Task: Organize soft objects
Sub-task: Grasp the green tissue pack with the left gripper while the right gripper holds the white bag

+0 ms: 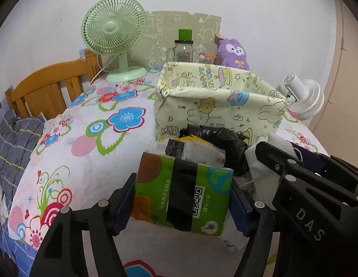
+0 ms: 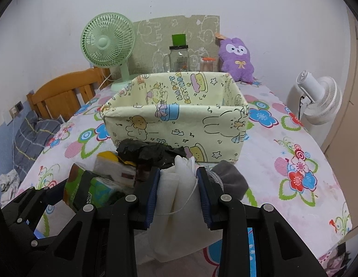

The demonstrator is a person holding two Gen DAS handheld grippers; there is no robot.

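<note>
**Both tongs hold soft things by the box**

Flowers in blue, red and pink cover the bench cloth. Near its middle sits a pale yellow fabric box with bunny and bear drawings, open on top.

From the left wrist view, the left tongs squeeze a green tissue pack between the 2 blue pads. The pack sits at 6 o'clock from the box. Just behind the pack lie a white and yellow packet and a crumpled black bag, which touches the front wall of the box.

From the right wrist view, the right tongs pinch a white cloth bag with a thin string. It hangs down below the pads. A grey sock lies just beside the right pad, at 3 o'clock from the white bag.

At 12 o'clock, past the box, stand a green fan, a glass jar with a green top, and a purple plush toy. A white fan is at 3 o'clock. A wooden bed frame is at 9 o'clock.
</note>
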